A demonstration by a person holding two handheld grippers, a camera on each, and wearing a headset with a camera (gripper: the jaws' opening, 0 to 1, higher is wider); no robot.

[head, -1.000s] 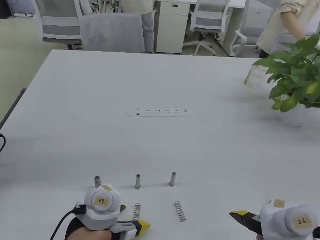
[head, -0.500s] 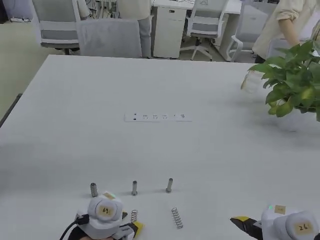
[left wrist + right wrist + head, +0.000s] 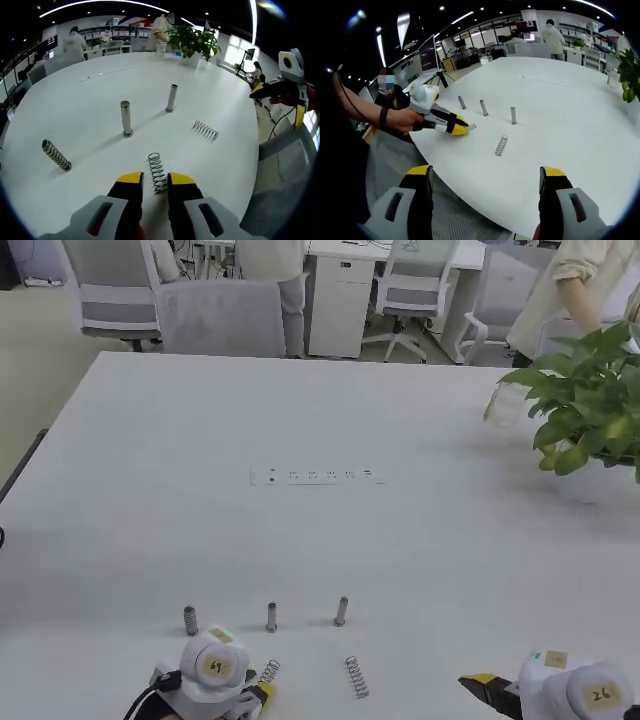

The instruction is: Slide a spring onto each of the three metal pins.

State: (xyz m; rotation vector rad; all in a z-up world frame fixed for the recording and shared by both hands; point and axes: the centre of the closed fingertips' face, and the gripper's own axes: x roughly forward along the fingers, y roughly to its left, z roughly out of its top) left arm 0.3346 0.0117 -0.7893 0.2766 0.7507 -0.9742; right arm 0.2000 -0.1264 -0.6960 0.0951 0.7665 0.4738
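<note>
Head view, left to right: the left pin (image 3: 190, 620), sleeved by a fitted spring (image 3: 56, 155); the bare middle pin (image 3: 271, 616); the bare right pin (image 3: 341, 611). All three stand upright in a row on the white table (image 3: 320, 540). At the lower left of the frame, the left gripper (image 3: 156, 180) has its jaws at a narrow gap with the near end of a second spring (image 3: 157, 170) between them; whether they pinch it cannot be told. A third spring (image 3: 356, 677) lies flat below the right pin. At lower right, the right gripper (image 3: 486, 175) is spread wide, holding nothing, off the table's near edge.
</note>
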